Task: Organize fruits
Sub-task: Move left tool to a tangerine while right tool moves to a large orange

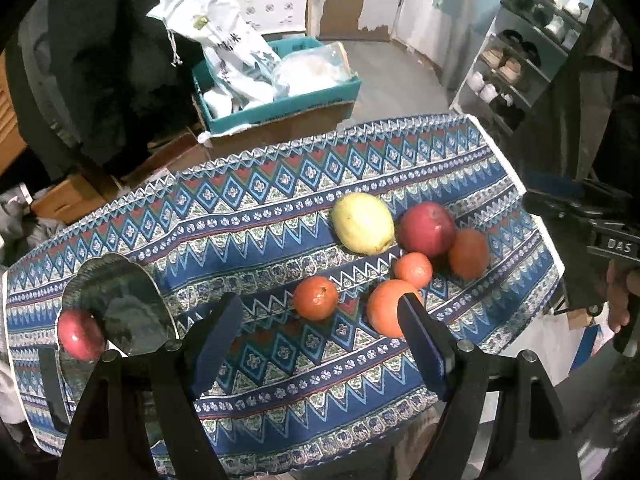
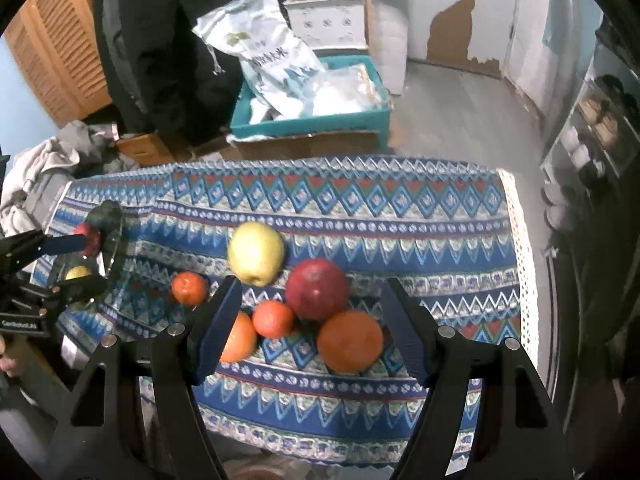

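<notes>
A table covered with a blue, red and white patterned cloth (image 1: 280, 360) carries the fruit. In the left wrist view the left gripper (image 1: 320, 328) hangs above the cloth with its dark blue fingers (image 1: 218, 344) spread wide and nothing between them. Ahead of it lie a small orange mandarin (image 1: 316, 297) and a larger orange (image 1: 390, 307), the latter partly hidden behind the right-hand finger. Further back sit a second small mandarin (image 1: 413, 270), a round orange fruit (image 1: 469, 253), a large dark red apple (image 1: 427, 229) and a pale yellow-green apple (image 1: 363, 223); the red apple touches the round orange fruit and lies just beside the yellow one. At the left end of the table a clear glass dish with a scalloped rim (image 1: 120, 300) holds a small red apple (image 1: 81, 334) at its near edge.

In the right wrist view the right gripper (image 2: 310, 320) is likewise wide apart and empty, hovering over the cluster of fruit. The left gripper shows at the left edge of that view, near the glass dish. Behind the table a teal plastic crate (image 2: 312, 124) holds white printed bags (image 2: 272, 56).
</notes>
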{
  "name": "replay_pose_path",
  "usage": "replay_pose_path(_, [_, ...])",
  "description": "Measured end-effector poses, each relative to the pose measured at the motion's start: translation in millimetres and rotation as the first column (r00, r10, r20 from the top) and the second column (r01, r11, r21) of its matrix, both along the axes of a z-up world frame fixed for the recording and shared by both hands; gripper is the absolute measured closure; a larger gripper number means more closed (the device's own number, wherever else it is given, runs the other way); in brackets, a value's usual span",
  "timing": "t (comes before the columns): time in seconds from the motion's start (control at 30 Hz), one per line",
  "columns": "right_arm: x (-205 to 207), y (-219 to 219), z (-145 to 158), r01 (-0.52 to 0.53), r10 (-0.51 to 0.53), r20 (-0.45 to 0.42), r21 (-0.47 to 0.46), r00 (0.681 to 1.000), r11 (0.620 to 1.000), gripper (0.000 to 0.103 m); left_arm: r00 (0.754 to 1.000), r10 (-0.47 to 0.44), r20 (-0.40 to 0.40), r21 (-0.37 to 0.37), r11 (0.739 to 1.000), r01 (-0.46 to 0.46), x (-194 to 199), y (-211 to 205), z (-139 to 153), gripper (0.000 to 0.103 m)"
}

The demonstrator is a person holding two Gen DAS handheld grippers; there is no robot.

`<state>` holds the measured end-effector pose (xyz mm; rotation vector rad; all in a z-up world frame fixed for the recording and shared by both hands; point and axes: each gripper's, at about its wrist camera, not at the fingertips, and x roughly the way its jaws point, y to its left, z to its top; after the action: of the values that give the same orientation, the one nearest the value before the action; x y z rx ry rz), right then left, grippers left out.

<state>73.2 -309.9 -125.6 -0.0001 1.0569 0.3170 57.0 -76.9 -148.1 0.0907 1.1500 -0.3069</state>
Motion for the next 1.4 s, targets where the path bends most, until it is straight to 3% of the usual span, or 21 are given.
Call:
replay_pose_path(0.43, [6.0,-2.1,-58.8,-0.037,0.032,-0.122,-0.041,0.992,0.998,0.030,0.998,0.007,-0.064,0.060,0.998,-0.003,20.1,-9.4,-53.8,0.022])
replay_pose_path(0.6, [12.2,-2.1,-84.7,-0.050,0.039,-0.184,-0.057,0.982,0.997,0.030,0.995,0.016,-0.099,0.025,1.000,-0.013,31.3,-9.8,-72.7,0.022])
replay_pose_path(0.83, [19.7,-0.5,-116.2,-0.050,0.027,-0.249,-0.088,0.968,0.995,0.029,0.991,0.011,-0.133,0.069,0.998,-0.002,41.7,-12.7,-100.1,0.022])
replay_pose_path(0.97, [23.3,1.8,-127.6,-0.056,0.022,-0.251,-0.132,0.968,0.990,0.029,0.987,0.017,-0.159,0.068,0.998,-0.007,47.4,-12.0,-111.9,0.022])
replay_pose_path(1.4, [28.4,7.9,-163.4,-0.066,0.019,-0.309,-0.143,0.951,0.987,0.031,0.977,-0.012,-0.214,0.080,0.996,0.029,53.4,-24.1,-139.0,0.022])
